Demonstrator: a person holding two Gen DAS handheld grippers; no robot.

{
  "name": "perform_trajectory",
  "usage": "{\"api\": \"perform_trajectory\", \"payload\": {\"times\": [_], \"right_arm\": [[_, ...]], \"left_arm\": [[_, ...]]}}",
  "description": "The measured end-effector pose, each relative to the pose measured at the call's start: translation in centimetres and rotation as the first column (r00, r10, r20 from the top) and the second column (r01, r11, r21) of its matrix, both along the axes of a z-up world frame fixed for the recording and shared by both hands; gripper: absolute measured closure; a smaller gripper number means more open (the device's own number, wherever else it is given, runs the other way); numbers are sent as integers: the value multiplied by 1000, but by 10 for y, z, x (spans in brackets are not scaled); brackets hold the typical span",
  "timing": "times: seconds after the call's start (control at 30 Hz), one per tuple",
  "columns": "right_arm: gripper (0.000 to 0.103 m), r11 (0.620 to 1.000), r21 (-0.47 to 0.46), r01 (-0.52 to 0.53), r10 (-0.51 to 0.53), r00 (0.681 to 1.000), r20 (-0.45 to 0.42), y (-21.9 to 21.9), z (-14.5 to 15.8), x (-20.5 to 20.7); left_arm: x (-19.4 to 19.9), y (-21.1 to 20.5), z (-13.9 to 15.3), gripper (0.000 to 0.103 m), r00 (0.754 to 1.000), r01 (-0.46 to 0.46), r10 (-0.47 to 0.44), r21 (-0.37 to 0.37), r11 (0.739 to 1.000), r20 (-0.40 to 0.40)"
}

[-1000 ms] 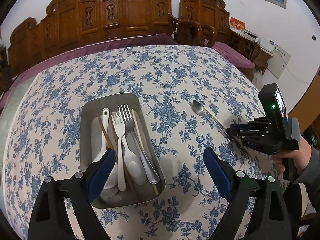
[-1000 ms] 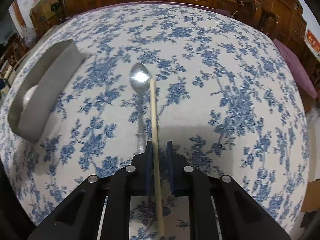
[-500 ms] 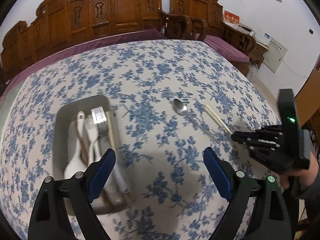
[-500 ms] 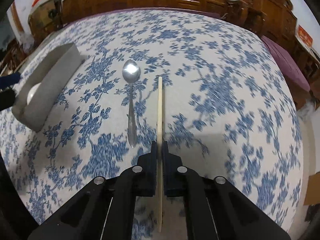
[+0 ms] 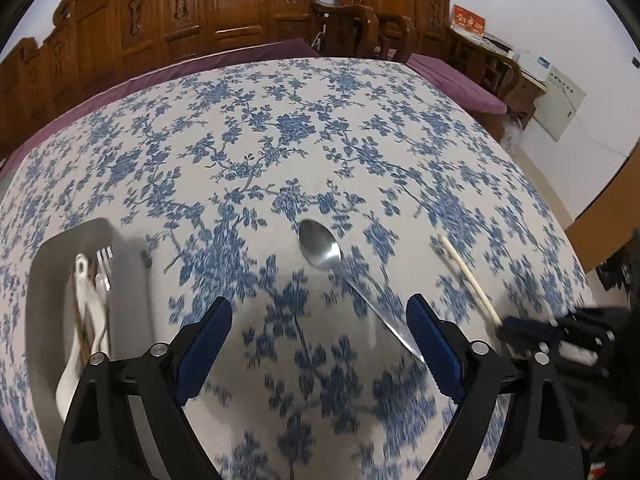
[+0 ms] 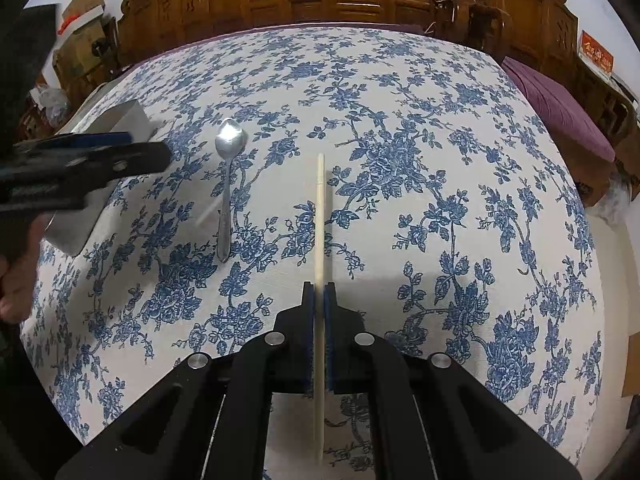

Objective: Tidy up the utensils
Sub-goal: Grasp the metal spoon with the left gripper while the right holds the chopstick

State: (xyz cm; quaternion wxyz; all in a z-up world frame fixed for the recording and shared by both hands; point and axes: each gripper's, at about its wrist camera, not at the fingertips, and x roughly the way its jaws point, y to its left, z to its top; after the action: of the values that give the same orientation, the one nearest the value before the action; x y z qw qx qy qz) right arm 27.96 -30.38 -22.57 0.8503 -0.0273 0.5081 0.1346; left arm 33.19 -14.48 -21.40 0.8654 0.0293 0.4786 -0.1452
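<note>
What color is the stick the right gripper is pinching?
The chopstick is pale cream; clearest in the right wrist view.

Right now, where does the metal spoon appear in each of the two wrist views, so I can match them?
Left wrist view: the metal spoon lies at centre, bowl far, handle running toward the lower right between the open left gripper.
Right wrist view: the spoon lies upper left, bowl far, left of the chopstick clamped in the right gripper.
Shared landmark: the metal tray, on the spoon's left in both views.
</note>
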Motion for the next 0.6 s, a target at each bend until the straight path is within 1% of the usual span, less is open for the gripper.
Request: {"api": "perform_trajectory", "payload": {"times": [0.07, 0.1, 0.17, 0.23, 0.3, 0.37, 0.5, 0.6], "right_arm": [[97, 1000, 7, -5, 5, 1000, -2, 0, -1, 0], [97, 1000, 10, -6, 6, 1000, -3, 0, -2, 0], [97, 1000, 17, -9, 9, 1000, -6, 0, -4, 0], [97, 1000, 23, -10, 10, 1000, -9, 0, -6, -1], [97, 1000, 26, -11, 12, 1000, -12, -1, -8, -1], [97, 1000, 30, -10, 10, 1000, -15, -2, -9, -1], [97, 999, 36, -7, 8, 1000, -19, -4, -10, -2], [97, 999, 36, -7, 8, 1000, -19, -4, -9, -2]], "left_arm": [[12, -2, -5, 27, 1000, -15, 15, 1, 1000, -6], [19, -2, -8, 28, 1000, -22, 22, -2, 1000, -8], [28, -3, -12, 35, 1000, -29, 29, -4, 1000, -9], [38, -5, -16, 39, 999, -32, 32, -8, 999, -15], [45, -6, -21, 43, 999, -33, 33, -6, 999, -19], [52, -7, -26, 51, 999, -40, 40, 6, 999, -27], [62, -9, -36, 61, 998, -42, 42, 9, 999, -54], [61, -11, -37, 65, 999, -41, 41, 18, 999, -28]]}}
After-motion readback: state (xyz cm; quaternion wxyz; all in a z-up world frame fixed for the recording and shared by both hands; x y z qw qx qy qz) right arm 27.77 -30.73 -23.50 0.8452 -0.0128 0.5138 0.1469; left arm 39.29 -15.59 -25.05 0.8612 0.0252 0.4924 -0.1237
